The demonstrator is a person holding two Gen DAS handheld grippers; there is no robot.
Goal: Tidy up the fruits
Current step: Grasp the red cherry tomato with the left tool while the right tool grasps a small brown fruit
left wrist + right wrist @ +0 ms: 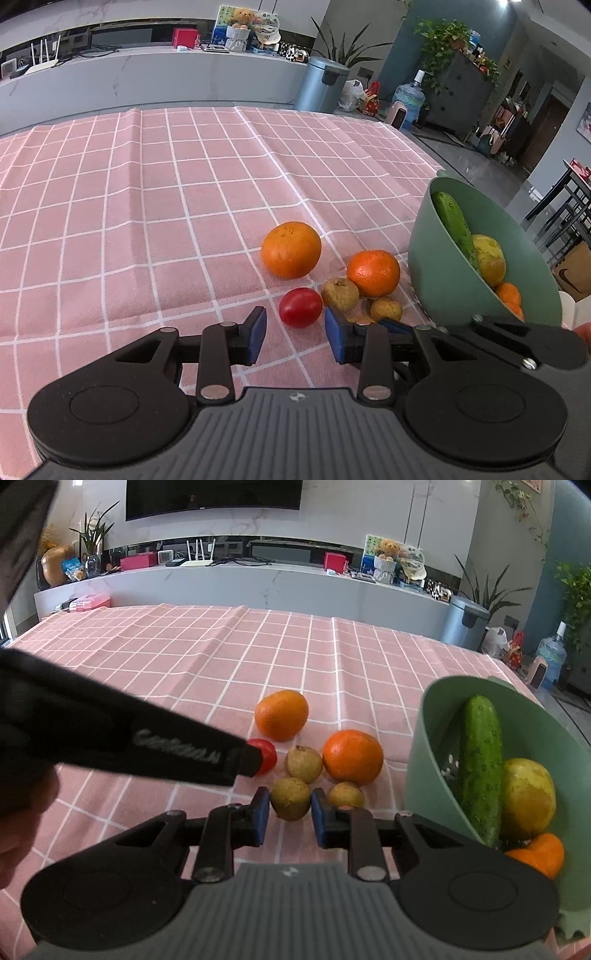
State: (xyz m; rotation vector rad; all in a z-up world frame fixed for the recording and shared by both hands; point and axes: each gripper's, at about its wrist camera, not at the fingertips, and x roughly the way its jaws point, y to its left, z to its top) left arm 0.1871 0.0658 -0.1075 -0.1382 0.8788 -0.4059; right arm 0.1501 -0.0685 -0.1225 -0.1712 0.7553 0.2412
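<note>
Two oranges (291, 249) (373, 272), a red tomato (300, 307) and small brown fruits (340, 294) lie on the pink checked cloth (147, 221). My left gripper (295, 338) is open, just short of the tomato. A green bowl (443, 280) on the right holds a cucumber (454, 225), a yellow fruit and oranges. In the right wrist view, my right gripper (288, 818) stands with its blue pads either side of a small brown fruit (290, 798), close to it; contact is unclear. The tomato (266, 755) is half hidden by the left gripper's body.
The left gripper's black body (110, 734) crosses the right wrist view on the left. The bowl (436, 746) stands close to the right gripper. The table's right edge (436, 147) runs behind the bowl. A counter and a grey bin (321, 85) stand beyond.
</note>
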